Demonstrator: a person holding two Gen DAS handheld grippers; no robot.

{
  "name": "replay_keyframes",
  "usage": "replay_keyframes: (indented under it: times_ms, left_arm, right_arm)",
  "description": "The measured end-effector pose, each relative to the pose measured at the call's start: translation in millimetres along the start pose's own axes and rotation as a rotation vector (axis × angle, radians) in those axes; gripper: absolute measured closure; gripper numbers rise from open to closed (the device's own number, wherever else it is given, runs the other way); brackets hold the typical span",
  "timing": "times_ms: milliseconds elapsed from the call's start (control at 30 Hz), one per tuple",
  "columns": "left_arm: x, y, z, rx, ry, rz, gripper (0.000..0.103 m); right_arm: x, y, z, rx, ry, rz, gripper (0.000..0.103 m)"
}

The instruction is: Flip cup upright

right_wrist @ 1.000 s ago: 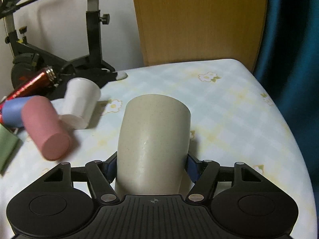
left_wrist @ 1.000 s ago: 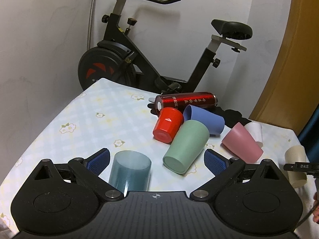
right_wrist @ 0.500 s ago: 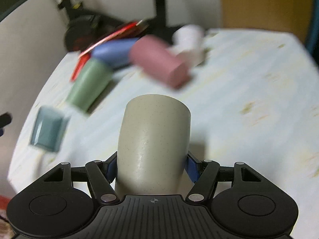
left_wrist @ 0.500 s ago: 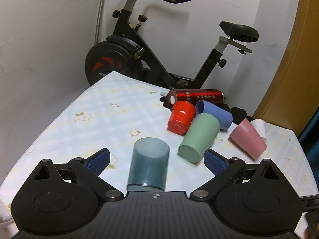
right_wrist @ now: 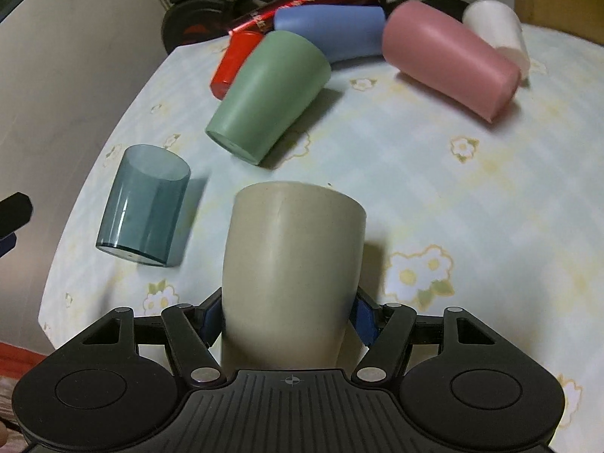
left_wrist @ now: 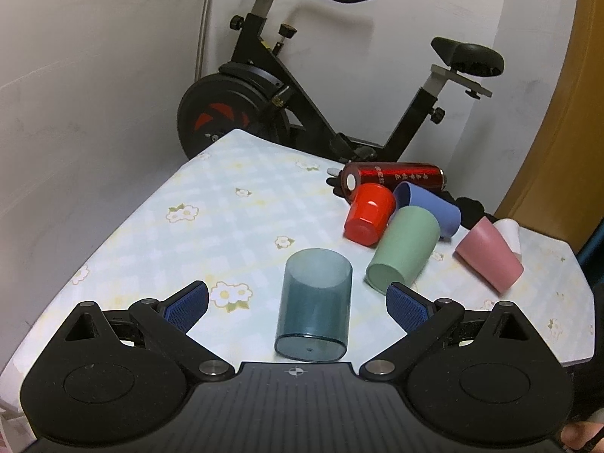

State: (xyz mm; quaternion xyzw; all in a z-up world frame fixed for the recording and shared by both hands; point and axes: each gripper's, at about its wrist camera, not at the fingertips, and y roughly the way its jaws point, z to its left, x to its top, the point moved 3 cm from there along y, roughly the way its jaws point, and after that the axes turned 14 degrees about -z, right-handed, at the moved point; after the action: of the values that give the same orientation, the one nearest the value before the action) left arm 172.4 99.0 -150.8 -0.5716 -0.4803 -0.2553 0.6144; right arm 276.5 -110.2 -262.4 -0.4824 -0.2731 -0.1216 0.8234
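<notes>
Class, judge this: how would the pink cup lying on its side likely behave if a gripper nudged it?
The pink cup lies on its side, so it would probably roll. Its body tapers, so it would likely curve, not run straight. It looks like thin plastic, probably light, and the white cup close beside it might get knocked.

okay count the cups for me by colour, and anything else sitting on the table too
Beige cup, held in the right gripper: 1
Teal translucent cup: 1
Green cup: 1
Red cup: 1
Blue cup: 1
Pink cup: 1
White cup: 1
Red bottle: 1
Total: 8
</notes>
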Motion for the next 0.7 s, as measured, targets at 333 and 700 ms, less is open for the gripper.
replay_keyframes:
  times_ms: [333,700]
  left_arm:
    - [-3.1,-1.4,-18.8,-0.055,0.021,0.018,0.002]
    - [-8.1,5.6,-59.3,-0.133,0.062,0.041,0.002]
  right_arm:
    - [10.5,-40.9,-7.7,0.014,-0.086,-0.148,0.018]
    - [21.1,-104.3,-66.3,-0.118,-0.093,-0.357,0.01]
